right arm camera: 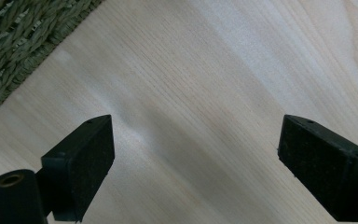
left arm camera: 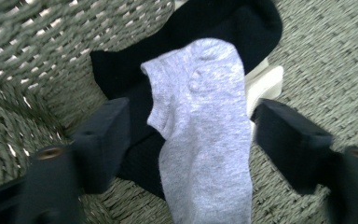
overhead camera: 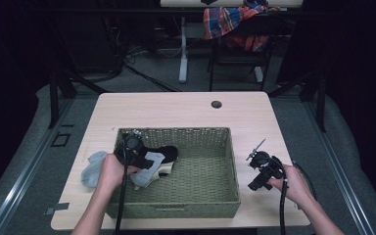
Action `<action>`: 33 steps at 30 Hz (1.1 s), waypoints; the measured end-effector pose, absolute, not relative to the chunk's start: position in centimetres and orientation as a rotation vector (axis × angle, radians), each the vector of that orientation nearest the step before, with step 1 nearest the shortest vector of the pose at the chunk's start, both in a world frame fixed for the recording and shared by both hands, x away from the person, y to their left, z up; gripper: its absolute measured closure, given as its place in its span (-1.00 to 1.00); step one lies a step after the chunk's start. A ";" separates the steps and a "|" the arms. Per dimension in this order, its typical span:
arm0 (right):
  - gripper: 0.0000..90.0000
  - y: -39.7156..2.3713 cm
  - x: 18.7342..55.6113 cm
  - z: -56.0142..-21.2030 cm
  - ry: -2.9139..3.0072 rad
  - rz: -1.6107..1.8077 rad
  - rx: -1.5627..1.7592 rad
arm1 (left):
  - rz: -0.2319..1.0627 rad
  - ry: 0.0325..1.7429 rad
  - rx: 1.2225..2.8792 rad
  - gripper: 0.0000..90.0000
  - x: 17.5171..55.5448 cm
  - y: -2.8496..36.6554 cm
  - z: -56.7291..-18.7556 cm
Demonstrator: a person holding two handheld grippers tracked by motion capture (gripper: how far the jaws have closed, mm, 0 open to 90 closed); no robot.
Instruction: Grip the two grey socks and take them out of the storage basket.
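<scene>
Jaws apart, left gripper (left arm camera: 191, 135) over grey sock (left arm camera: 205, 135).

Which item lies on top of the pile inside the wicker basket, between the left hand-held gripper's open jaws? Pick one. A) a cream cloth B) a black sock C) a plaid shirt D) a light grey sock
D: in the left gripper view the light grey sock drapes over the black sock and a cream item on the basket floor.

The high view is looking down on the pale wooden bench (overhead camera: 186, 110); both gripper views are looking closely downward, sharing the green woven rectangular basket (overhead camera: 225, 196), at the right gripper view's upper left.
</scene>
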State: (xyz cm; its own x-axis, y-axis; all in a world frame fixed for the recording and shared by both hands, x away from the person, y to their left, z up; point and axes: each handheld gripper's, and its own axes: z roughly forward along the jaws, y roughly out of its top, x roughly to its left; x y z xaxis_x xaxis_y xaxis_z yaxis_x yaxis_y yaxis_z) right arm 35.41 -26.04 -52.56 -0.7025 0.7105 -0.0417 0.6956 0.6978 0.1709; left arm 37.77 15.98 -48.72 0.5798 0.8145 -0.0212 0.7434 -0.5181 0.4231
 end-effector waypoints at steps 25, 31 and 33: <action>-0.76 -25.9 35.3 -52.5 2.801 0.214 1.151 | 0.254 1.259 2.539 0.91 37.5 15.1 -49.5; -0.76 -25.9 35.4 -52.4 2.805 0.207 1.149 | 0.271 1.230 2.499 0.91 37.0 15.3 -48.5; -0.76 -25.9 35.4 -52.4 2.805 0.201 1.143 | 0.274 1.226 2.499 0.91 37.0 15.5 -48.2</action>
State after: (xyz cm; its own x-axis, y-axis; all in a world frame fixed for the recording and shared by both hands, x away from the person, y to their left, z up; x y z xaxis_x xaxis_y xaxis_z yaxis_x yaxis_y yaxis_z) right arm 35.37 -25.90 -52.39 -0.7119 0.7007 -0.0479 0.6867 0.7087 0.1616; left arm 36.99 15.46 -48.20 0.6086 0.7932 0.0217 0.7271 -0.5684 0.3851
